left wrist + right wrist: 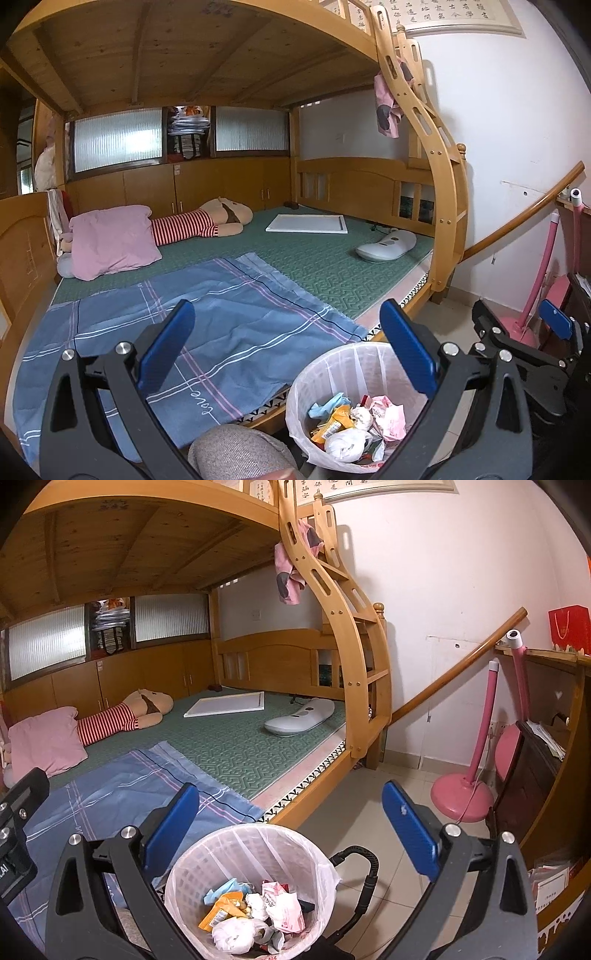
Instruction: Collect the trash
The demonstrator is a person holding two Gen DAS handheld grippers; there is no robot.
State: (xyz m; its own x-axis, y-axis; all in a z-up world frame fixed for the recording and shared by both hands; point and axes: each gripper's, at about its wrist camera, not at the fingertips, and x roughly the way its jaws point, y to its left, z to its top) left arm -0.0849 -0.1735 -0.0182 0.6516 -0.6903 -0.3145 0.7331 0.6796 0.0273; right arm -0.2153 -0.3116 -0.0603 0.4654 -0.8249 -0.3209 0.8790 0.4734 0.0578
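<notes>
A white mesh waste bin [332,369] lined with a clear bag stands on the floor by the bed's edge. It holds crumpled paper and wrappers [354,424]. My left gripper [288,314] hangs open above and left of the bin, nothing between its blue pads. In the right wrist view the bin [221,849] sits directly below my right gripper [291,794], which is wide open and empty. The trash [255,912] lies loose inside the bin. Both grippers are apart from the bin.
A wooden bunk bed carries a blue checked sheet [207,325], pink pillow [110,240], striped doll [199,221], white board [306,223] and white device [386,245]. A curved ladder [354,657], pink fan stand [461,797] and dark shelf [535,775] border the tiled floor. A grey-trousered knee [236,450] is below.
</notes>
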